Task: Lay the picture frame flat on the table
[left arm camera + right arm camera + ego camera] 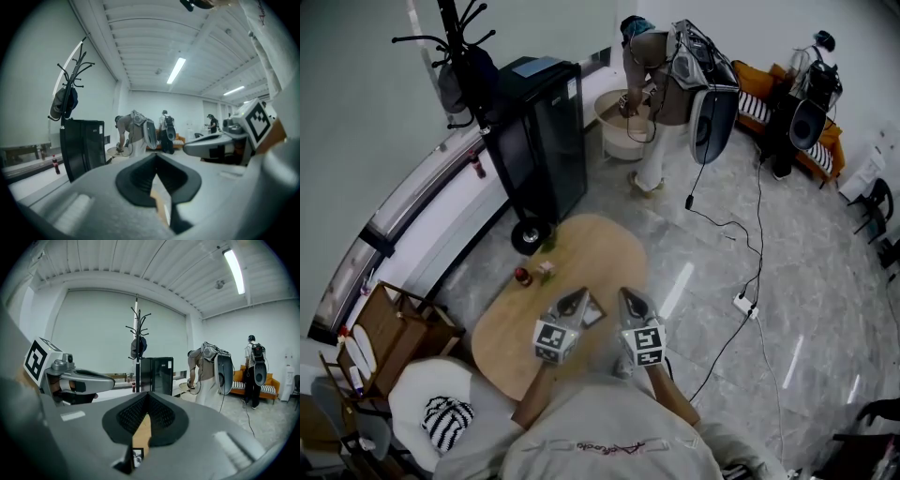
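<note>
My left gripper [156, 156] and my right gripper [148, 395] hang side by side above the near half of the oval wooden surface [609, 248], each pointing away from me; both pairs of jaws are pressed together at the tips and pinch nothing. The small picture frame [137, 457] shows through the slit beneath my right jaws, down on the surface between the two grippers and apart from both; so little of it shows that I cannot tell whether it lies flat. Farther along, near the surface's left edge, a small red bottle [523, 277] stands just beside a small box [546, 271]. Past the far end stands a black cabinet [539, 141] on wheels, with a coat stand [455, 37] close beside it. To the right, a power strip [745, 305] lies on the grey floor [806, 281]. Beyond the cabinet, a person [652, 66] bends over a low round table [614, 112]; an orange sofa [764, 98] sits against the far wall.
</note>
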The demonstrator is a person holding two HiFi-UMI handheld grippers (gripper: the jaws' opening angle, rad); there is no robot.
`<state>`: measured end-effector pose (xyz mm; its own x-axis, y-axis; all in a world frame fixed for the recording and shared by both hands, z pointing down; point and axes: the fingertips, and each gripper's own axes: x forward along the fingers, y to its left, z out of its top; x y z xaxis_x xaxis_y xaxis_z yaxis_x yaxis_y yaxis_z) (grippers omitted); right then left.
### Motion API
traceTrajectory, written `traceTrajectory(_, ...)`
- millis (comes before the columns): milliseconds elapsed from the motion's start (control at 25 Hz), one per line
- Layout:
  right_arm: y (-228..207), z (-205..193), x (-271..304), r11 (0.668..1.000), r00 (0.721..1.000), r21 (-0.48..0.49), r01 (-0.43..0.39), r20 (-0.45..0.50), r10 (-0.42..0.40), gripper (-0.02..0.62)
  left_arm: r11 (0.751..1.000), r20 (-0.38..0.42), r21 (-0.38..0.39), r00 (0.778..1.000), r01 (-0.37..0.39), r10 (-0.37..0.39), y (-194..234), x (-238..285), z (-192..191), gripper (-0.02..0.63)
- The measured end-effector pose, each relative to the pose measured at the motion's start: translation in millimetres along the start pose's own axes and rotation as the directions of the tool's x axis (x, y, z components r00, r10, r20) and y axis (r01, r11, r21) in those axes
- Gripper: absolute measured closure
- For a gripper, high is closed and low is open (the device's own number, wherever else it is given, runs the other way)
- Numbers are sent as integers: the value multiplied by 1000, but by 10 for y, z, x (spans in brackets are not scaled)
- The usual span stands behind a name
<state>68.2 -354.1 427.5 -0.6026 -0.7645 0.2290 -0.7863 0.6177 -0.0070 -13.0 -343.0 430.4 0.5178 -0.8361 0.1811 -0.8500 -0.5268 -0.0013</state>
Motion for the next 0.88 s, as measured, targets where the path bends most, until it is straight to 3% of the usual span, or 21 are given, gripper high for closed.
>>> traceTrajectory(880, 129, 77, -35, 999, 999, -16, -32, 14, 32, 592, 1000, 4, 22, 1000, 1, -1, -78, -87, 88, 606)
